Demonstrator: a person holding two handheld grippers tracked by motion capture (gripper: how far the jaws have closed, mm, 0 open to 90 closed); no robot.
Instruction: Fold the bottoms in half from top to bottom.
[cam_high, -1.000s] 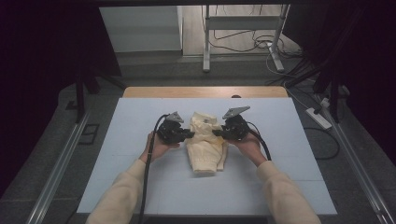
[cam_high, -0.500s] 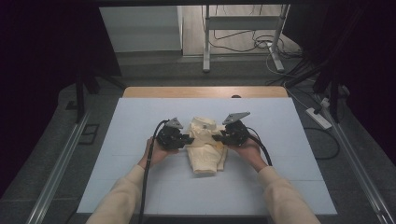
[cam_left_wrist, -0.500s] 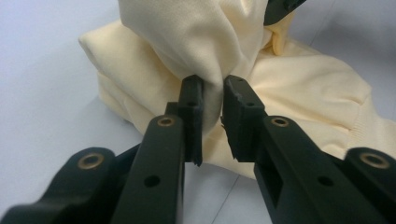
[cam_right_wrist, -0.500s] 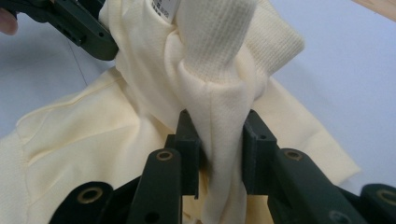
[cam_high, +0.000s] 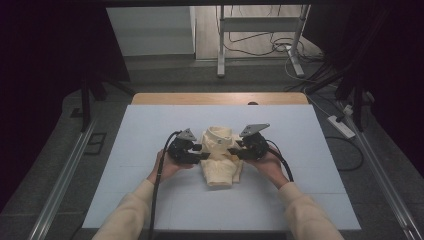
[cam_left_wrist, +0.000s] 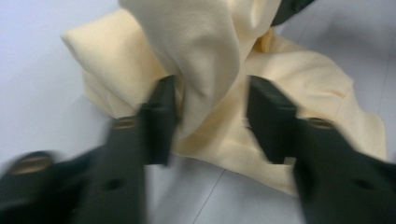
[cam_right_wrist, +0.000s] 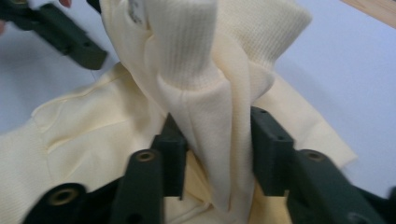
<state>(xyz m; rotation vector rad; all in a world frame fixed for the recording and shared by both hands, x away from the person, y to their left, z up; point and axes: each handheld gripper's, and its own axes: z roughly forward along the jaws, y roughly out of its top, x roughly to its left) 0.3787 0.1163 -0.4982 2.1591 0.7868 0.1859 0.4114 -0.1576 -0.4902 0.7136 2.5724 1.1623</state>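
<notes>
A cream knitted garment (cam_high: 220, 167) lies folded in the middle of the pale table (cam_high: 150, 130), its ribbed collar end standing up at the far side. My left gripper (cam_high: 205, 153) is at the garment's left side and my right gripper (cam_high: 231, 150) at its right, each held by a hand. The left gripper view shows my left gripper (cam_left_wrist: 210, 116) with its jaws just opened and a loose fold of the garment (cam_left_wrist: 210, 56) between them. My right gripper (cam_right_wrist: 217, 149) has also just been opening, and a ribbed fold of the garment (cam_right_wrist: 201, 70) stands between its jaws.
A wooden strip (cam_high: 220, 98) edges the far side of the table. Beyond it on the floor are a metal stand (cam_high: 220, 45) and cables, with a power strip (cam_high: 340, 126) to the right. Bare table surface lies all around the garment.
Both hands and the raised collar end have shifted slightly toward the near edge of the table. The garment stays between the grippers.
</notes>
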